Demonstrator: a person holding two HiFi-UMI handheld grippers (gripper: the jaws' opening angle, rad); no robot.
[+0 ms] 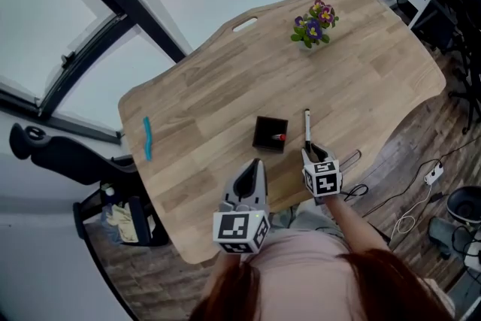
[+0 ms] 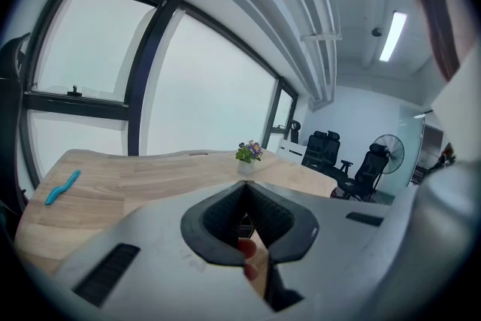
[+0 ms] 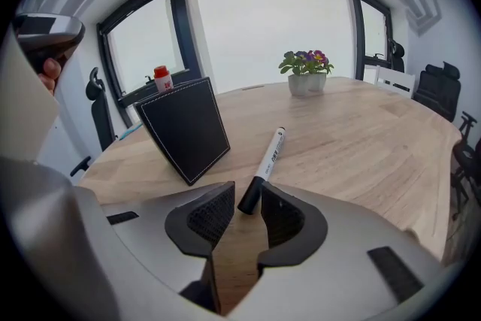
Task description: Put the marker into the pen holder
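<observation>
Risk: right gripper (image 3: 246, 193) may pinch the marker (image 3: 272, 154) by its cap end only; the long body could pivot or slip out short of the pen holder (image 3: 186, 128). Fingers (image 3: 209, 213) released, cap just between them. Marker lies flat on the table (image 3: 361, 139), just right of pen holder. Left gripper (image 2: 245, 188) clenched, empty.
</observation>
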